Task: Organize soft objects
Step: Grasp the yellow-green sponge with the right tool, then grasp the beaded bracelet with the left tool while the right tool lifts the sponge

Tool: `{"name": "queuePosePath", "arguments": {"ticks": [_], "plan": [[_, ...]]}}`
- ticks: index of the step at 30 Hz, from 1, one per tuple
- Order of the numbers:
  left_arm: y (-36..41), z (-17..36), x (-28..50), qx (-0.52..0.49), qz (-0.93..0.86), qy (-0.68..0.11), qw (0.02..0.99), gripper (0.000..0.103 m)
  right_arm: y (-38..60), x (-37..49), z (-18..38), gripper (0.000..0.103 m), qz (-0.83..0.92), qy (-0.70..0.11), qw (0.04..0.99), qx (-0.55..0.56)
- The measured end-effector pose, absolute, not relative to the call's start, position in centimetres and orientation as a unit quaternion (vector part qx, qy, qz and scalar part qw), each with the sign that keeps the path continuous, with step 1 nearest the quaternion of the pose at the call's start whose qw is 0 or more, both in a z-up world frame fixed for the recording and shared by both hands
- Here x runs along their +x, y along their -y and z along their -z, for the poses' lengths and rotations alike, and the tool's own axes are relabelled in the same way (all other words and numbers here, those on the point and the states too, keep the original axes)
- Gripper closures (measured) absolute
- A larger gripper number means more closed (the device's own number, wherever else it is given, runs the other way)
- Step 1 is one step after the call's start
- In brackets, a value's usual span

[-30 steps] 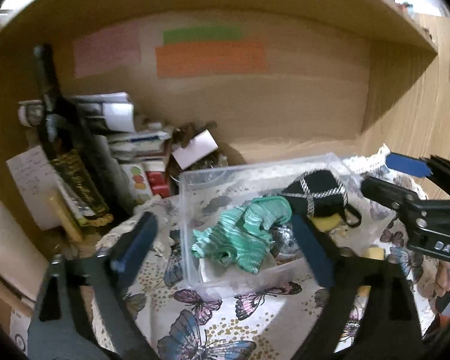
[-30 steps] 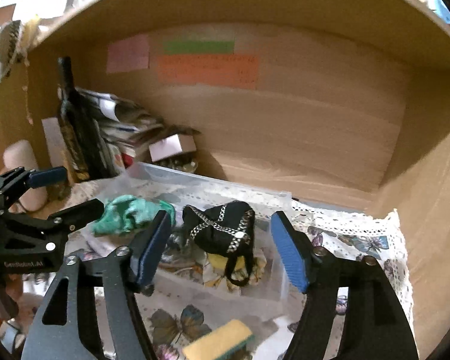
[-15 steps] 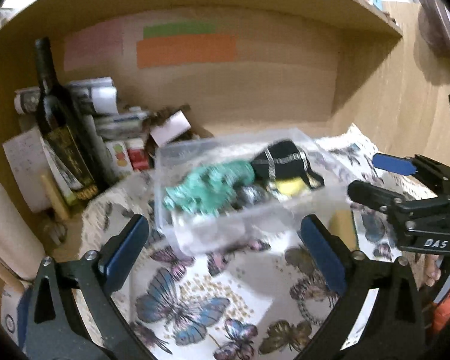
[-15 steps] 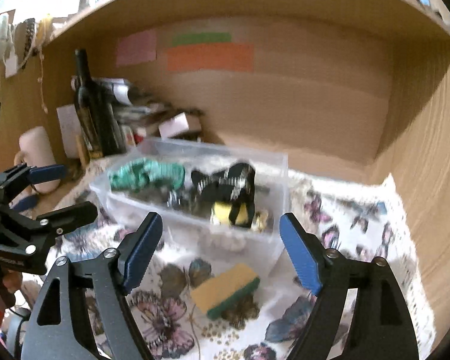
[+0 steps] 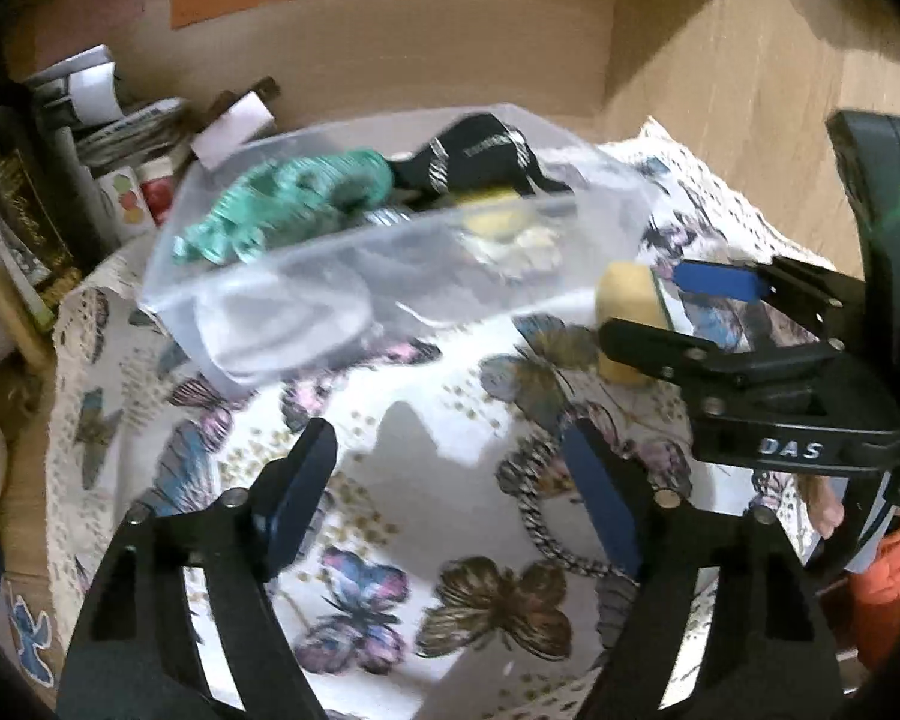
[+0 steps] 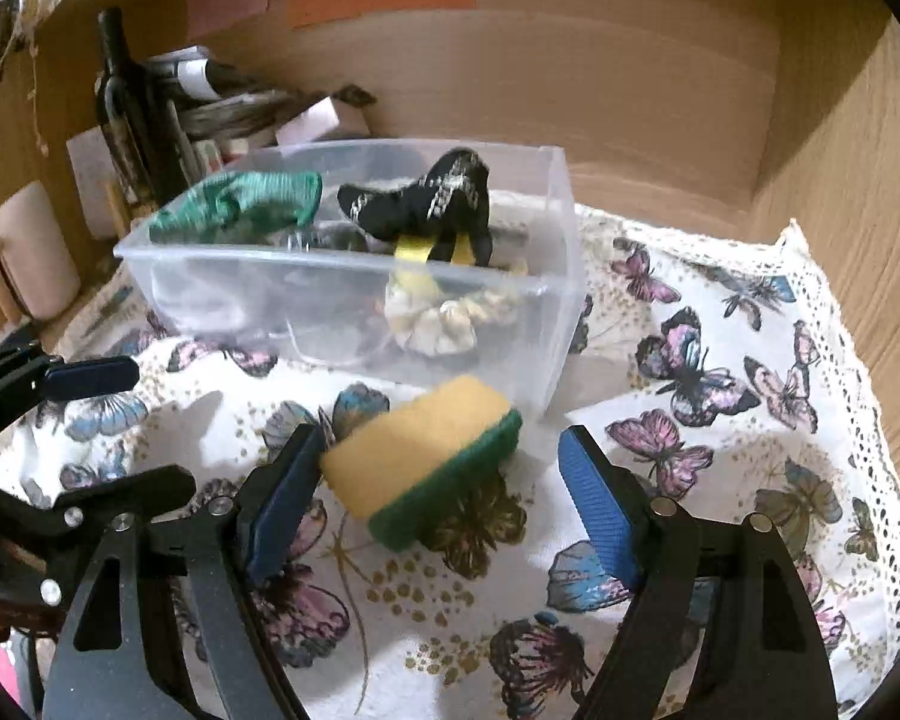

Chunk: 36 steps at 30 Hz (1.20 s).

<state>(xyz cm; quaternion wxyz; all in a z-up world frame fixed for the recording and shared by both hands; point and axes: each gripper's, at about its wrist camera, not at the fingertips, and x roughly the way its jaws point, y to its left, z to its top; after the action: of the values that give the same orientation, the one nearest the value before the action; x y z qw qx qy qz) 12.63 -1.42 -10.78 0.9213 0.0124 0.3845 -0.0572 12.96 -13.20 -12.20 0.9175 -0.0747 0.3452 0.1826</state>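
Note:
A clear plastic bin (image 6: 498,324) stands on the butterfly cloth and holds a green cloth (image 6: 240,204), a black chained item (image 6: 432,204) and other soft items. A yellow and green sponge (image 6: 426,456) lies on the cloth in front of the bin. My right gripper (image 6: 444,504) is open with the sponge between its fingers; its left pad (image 6: 282,504) is at the sponge's end. My left gripper (image 5: 456,498) is open and empty above the cloth, in front of the bin (image 5: 330,276). The sponge (image 5: 627,300) and the right gripper's fingers (image 5: 714,282) show at right in the left wrist view.
A dark bottle (image 6: 126,102), papers and small boxes crowd the back left corner. A pink mug (image 6: 36,252) stands at the left. Wooden walls close the back and the right side. The lace-edged butterfly cloth (image 6: 720,360) covers the surface.
Both grippers have pulled back from the bin and dropped lower. The right gripper has come down around the sponge, which now lies between its fingers.

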Motion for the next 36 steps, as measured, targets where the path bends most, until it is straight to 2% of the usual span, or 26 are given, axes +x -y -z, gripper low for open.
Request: {"name": "queuePosePath", "arguments": {"ticks": [2, 4, 6, 8, 9, 11, 13, 20, 36], "plan": [[2.1, 11.4, 12.4, 0.017, 0.062, -0.391, 0.918, 0.036, 13.3, 12.8, 12.2, 0.037, -0.186, -0.345, 0.917, -0.079], [2.7, 12.0, 12.4, 0.021, 0.074, -0.401, 0.913, 0.046, 13.2, 12.7, 12.3, 0.051, -0.194, -0.345, 0.914, -0.084], [3.2, 12.4, 12.4, 0.023, 0.086, -0.411, 0.907, 0.062, 13.1, 12.6, 12.4, 0.056, -0.196, -0.345, 0.914, -0.088], [3.6, 12.9, 12.5, 0.025, 0.097, -0.423, 0.901, 0.071, 13.2, 12.3, 12.2, 0.063, -0.197, -0.339, 0.916, -0.085], [3.8, 13.2, 12.5, 0.027, 0.101, -0.426, 0.899, 0.081, 13.4, 12.2, 12.1, 0.066, -0.198, -0.337, 0.917, -0.082], [3.8, 13.1, 12.3, 0.031, 0.100, -0.419, 0.902, 0.095, 13.5, 12.0, 11.9, 0.068, -0.198, -0.329, 0.920, -0.076], [3.8, 13.1, 12.2, 0.031, 0.107, -0.420, 0.900, 0.097, 13.7, 11.7, 11.5, 0.072, -0.197, -0.322, 0.923, -0.072], [3.0, 12.2, 11.7, 0.031, 0.092, -0.397, 0.913, 0.097, 14.4, 10.7, 9.7, 0.073, -0.205, -0.290, 0.933, -0.059], [-2.9, 3.2, 12.6, -0.014, 0.008, -0.279, 0.960, 0.097, 13.1, 11.7, 4.1, 0.073, -0.220, -0.204, 0.952, -0.054]]}}
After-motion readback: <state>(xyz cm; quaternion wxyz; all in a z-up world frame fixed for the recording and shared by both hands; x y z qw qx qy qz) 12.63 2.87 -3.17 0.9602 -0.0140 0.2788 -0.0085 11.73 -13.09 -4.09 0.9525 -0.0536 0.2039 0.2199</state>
